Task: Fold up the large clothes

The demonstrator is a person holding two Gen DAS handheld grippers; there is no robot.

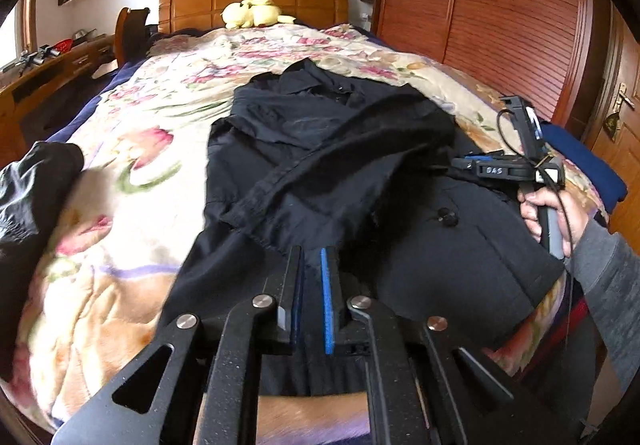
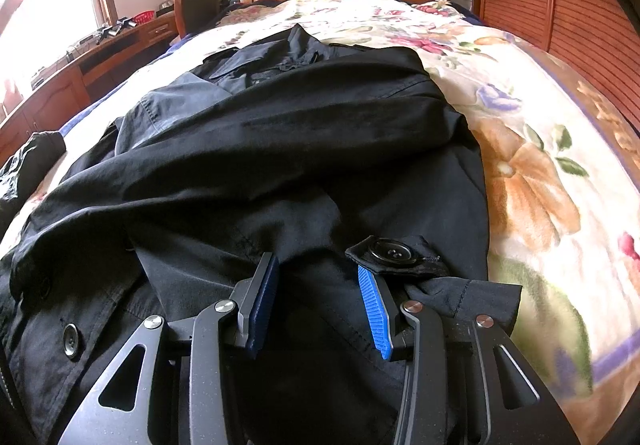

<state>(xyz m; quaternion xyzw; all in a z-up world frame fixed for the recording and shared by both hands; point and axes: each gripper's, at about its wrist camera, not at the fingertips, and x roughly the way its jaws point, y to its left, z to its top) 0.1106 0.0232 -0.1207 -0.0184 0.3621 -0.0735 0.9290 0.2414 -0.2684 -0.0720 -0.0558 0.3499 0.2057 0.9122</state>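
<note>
coat (image 1: 320, 149): dark, lying lengthwise on the bed (image 1: 132, 149), sleeve crossed over front | step: judged mid-fold, hem end next | left gripper (image 1: 311, 257): narrow gap, nothing pinched | right gripper (image 2: 316, 273): spread over cloth, gripping nothing | next: pinch hem, carry toward collar

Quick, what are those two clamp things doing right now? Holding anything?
Left gripper: narrowly open, holding nothing, above the black coat.
Right gripper: open, empty, over the coat.
</note>
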